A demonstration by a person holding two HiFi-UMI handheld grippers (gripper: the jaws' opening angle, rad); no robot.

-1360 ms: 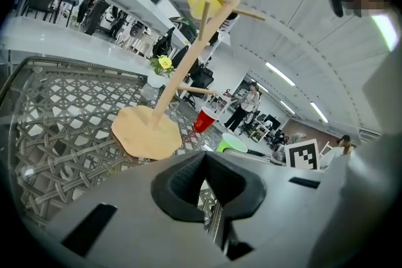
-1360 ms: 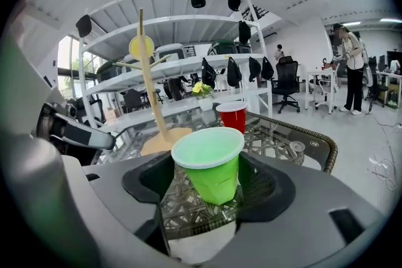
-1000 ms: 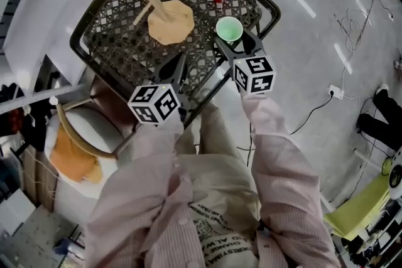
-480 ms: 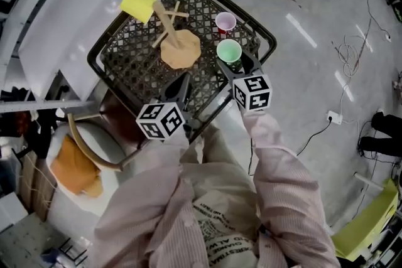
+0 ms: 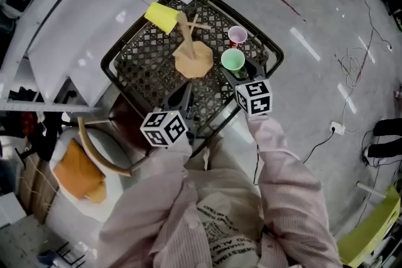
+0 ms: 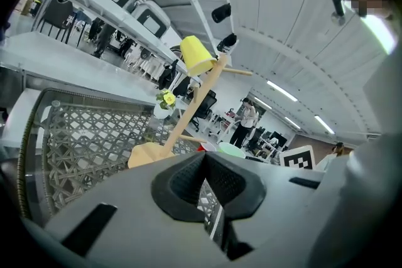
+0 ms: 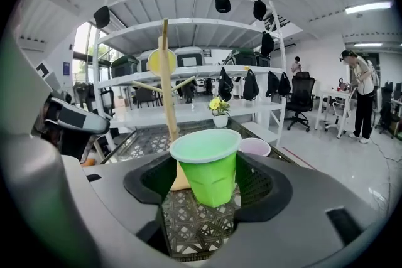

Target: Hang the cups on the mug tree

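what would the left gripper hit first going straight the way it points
Probably the black lattice tabletop, just short of the wooden mug tree's flat base; depth is unclear.

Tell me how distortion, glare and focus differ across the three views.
Head view: wide-angle, bright streaks glare on the floor, no blur. Left gripper view: heavy fisheye, black corners, shelves bowed, a mosaic patch top right, the left tool filling the bottom. Right gripper view: same fisheye, even light, green cup sharp, background crisp too.
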